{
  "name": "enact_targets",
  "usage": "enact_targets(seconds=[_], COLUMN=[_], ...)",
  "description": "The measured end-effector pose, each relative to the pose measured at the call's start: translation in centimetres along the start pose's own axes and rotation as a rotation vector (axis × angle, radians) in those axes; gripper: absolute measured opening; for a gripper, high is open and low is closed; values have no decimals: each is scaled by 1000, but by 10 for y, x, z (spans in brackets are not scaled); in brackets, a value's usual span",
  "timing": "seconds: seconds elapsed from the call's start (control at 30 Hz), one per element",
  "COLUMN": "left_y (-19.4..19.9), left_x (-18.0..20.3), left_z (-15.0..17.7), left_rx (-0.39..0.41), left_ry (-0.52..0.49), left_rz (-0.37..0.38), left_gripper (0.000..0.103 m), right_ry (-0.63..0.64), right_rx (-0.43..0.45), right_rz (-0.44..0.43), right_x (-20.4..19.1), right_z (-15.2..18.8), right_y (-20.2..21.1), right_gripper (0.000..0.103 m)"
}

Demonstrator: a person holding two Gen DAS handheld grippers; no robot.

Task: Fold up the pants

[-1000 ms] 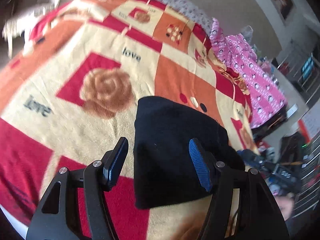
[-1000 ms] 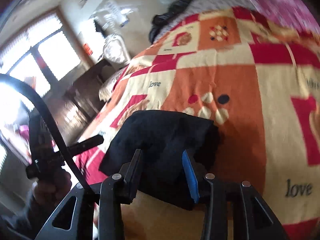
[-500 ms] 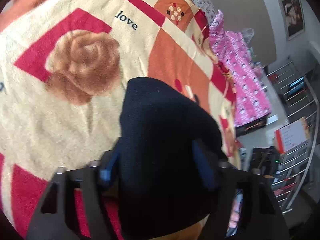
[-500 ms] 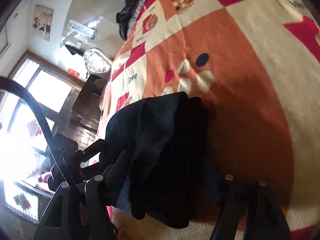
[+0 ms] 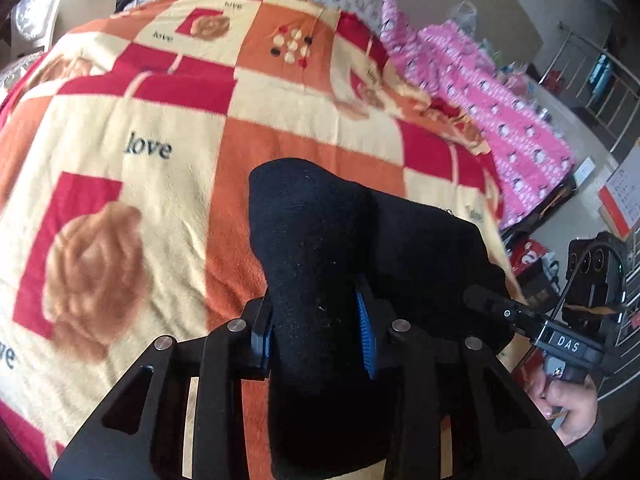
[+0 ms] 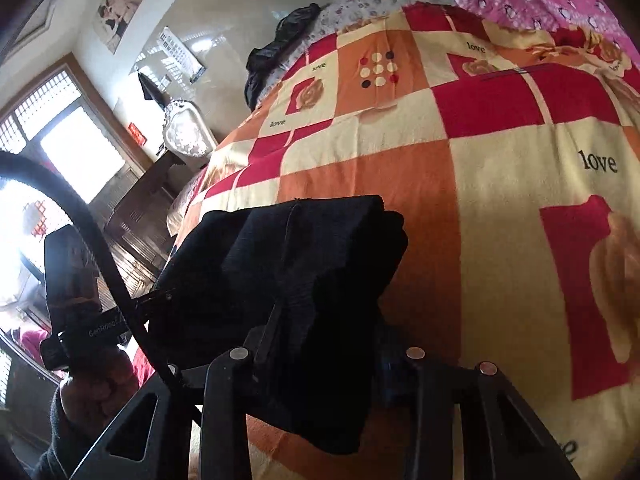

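**Mia:** Where are the pants (image 5: 320, 264) sitting?

**Ben:** They are lying on the bed, on the blanket (image 5: 120, 208) with red, orange and cream squares. They are black and folded into a thick bundle. The bundle is sitting on the orange square, just beside the big brown rose (image 5: 96, 276).

**Mia:** Which way is the bundle pointing?

**Ben:** Seen from the left wrist, its long side is running from the left gripper (image 5: 316, 338) away toward the spotted square (image 5: 292, 46) far up the blanket. Its rounded end is pointing that way. The near end is hanging down between the fingers.

**Mia:** What are the fingers doing?

**Ben:** The left gripper's fingers are closing, and the blue pads (image 5: 365, 340) are pressing on the black cloth from both sides. The right gripper (image 6: 324, 344) is closing too, with a fold of the pants between its fingers. Its left finger (image 6: 270, 332) is lying against the cloth.

**Mia:** Is anything hard to see?

**Ben:** Yes. The cloth is covering the other finger of the right gripper, so I am not seeing its pad. The pants are so dark that I cannot tell the legs from the waist. The bottom of the bundle is hiding behind the gripper frames. From the left wrist, a hand (image 5: 572, 400) is holding the other gripper, half cut off by the edge. The pink cloth (image 5: 500, 92) past the blanket is blurry.
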State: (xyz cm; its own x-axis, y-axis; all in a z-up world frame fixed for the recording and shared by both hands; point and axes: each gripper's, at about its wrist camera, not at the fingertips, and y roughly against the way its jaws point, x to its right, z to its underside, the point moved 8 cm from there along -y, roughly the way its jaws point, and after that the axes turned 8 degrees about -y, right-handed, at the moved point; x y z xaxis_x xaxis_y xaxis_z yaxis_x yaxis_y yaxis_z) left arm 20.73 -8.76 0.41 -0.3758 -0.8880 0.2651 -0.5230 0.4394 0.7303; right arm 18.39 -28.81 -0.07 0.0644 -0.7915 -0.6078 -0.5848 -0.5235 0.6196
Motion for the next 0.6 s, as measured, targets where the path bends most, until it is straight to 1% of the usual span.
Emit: enact_targets(seconds=[0.03,0.07,0.1,0.13,0.17,0.23,0.3,0.33,0.37,0.43,0.47,0.5,0.53,0.57,0.6], left_y=[-11,-18,-21,-21,-18,-11,-1,6,19,36,42,45,46,46,46], left_x=[-3,-4,-5,-5,-6,-7,-7,-7,-8,-8,-9,-10,-10,-8,-5], left_z=[5,9,13,14,15,15,16,15,15,18,20,23,28,35,40], left_rx=[-24,-38,-33,-16,-1,14,41,68,116,179,198,198,183,162,152], left_ry=[7,2,-2,-1,-1,-11,-30,-44,-64,-106,-125,-140,-146,-138,-122], left_rz=[-25,-49,-69,-64,-53,-53,-73,-103,-150,-214,-258,-308,-341,-358,-352], left_gripper=[33,37,38,41,45,46,46,46,46,46,46,46,46,46,46], right_ry=[-39,-72,-109,-136,-143,-115,-73,-35,10,47,70,89,109,144,184], right_rx=[-62,-105,-143,-124,-106,-52,42,111,197,256,262,261,262,267,274], right_rz=[1,9,0,-65,-93,-129,-116,-124,-119,-92,-46,-1,27,49,72], right_x=[15,28,40,45,47,47,43,38,33,30,29,28,27,23,17], right_z=[-1,3,6,5,6,8,4,2,0,4,8,13,19,25,33], right_y=[-13,-16,-24,-23,-21,-14,2,14,30,42,44,44,46,49,53], right_gripper=[39,40,48,52,52,52,52,52,52,52,52,52,52,52,52])
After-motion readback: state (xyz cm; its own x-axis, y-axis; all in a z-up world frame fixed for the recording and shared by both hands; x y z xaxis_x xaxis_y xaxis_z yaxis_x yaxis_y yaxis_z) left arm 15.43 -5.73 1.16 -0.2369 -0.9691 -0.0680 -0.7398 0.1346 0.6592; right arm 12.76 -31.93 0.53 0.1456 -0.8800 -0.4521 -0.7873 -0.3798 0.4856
